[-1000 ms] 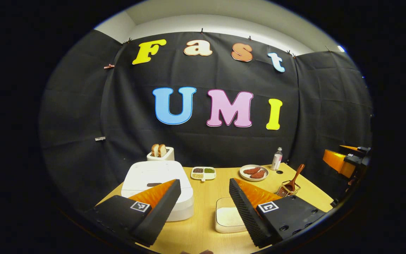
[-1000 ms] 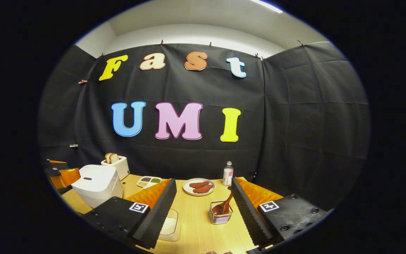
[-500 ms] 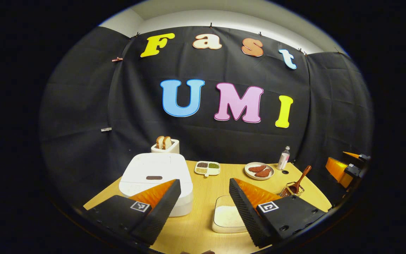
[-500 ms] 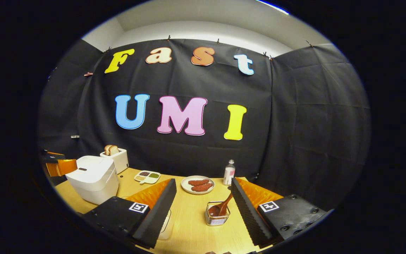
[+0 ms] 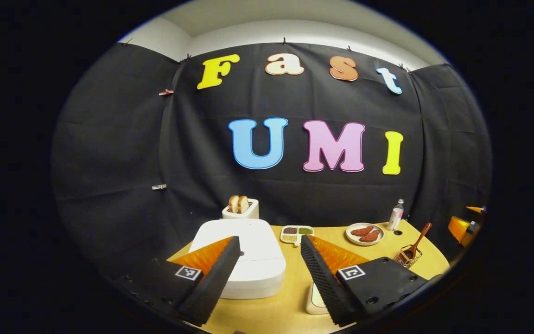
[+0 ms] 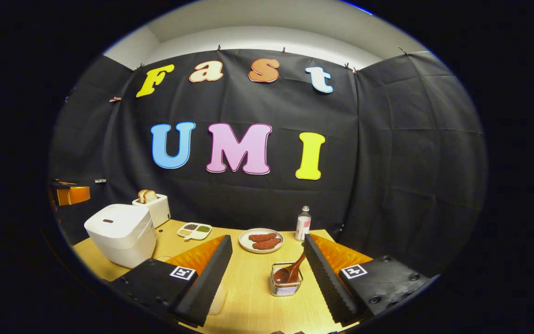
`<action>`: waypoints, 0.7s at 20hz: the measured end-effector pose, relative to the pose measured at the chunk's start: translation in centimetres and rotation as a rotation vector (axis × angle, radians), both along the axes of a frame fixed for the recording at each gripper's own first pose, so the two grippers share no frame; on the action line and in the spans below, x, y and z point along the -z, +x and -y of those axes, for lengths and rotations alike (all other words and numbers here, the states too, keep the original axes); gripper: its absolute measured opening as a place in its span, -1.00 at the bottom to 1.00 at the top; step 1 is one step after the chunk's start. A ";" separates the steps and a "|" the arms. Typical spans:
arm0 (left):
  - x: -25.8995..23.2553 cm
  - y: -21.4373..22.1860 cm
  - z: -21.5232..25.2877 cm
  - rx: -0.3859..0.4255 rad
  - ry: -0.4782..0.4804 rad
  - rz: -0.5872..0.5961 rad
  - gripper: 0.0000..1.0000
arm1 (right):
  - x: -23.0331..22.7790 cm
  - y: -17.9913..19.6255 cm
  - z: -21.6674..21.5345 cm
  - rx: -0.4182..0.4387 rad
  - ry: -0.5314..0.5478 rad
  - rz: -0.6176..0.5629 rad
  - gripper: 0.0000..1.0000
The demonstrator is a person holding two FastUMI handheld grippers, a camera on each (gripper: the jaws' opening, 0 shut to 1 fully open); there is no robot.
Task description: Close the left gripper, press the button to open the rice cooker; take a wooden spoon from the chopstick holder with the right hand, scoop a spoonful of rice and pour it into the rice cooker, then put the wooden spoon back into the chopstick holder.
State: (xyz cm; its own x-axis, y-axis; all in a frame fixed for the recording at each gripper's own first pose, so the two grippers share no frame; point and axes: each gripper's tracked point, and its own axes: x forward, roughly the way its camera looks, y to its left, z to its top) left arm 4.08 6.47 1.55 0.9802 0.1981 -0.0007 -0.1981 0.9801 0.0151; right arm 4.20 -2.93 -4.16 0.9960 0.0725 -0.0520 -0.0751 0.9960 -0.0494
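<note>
- left tongs [image 5: 270, 246] released, jaws wide apart, hovering above the near edge of the rice cooker [image 5: 244, 260]; lid down
- right tongs [image 6: 268, 246] released, holding nothing, above the surface [image 6: 253, 301]
- wooden spoon [image 6: 290, 272] leans in the chopstick holder [image 6: 286, 285], between the right tongs' fingers
- rice container [image 5: 315, 301] partly hidden behind the left tongs' right finger

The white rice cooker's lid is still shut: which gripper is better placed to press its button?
Left. The left gripper hangs open just above the white rice cooker, while the right gripper faces the wire chopstick holder instead.
</note>
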 end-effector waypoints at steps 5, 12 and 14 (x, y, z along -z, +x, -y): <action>0.6 2.1 -4.8 -0.035 -0.065 -0.059 0.21 | 1.1 -1.0 0.2 0.001 0.010 -0.036 0.95; 2.8 7.9 -10.0 -0.094 -0.185 -0.200 -0.82 | 2.6 -1.6 0.4 -0.006 0.018 -0.075 0.95; 5.4 9.4 -10.3 -0.077 -0.203 -0.289 -0.78 | 2.8 -1.7 0.7 -0.006 0.013 -0.083 0.96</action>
State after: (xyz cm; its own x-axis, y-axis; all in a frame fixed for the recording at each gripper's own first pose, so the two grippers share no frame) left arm 13.48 16.75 -3.82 0.9157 0.2391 -0.3231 -0.2879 0.9511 -0.1120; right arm 2.45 -3.59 -7.01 0.9879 0.0793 -0.1331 -0.0840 0.9960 -0.0302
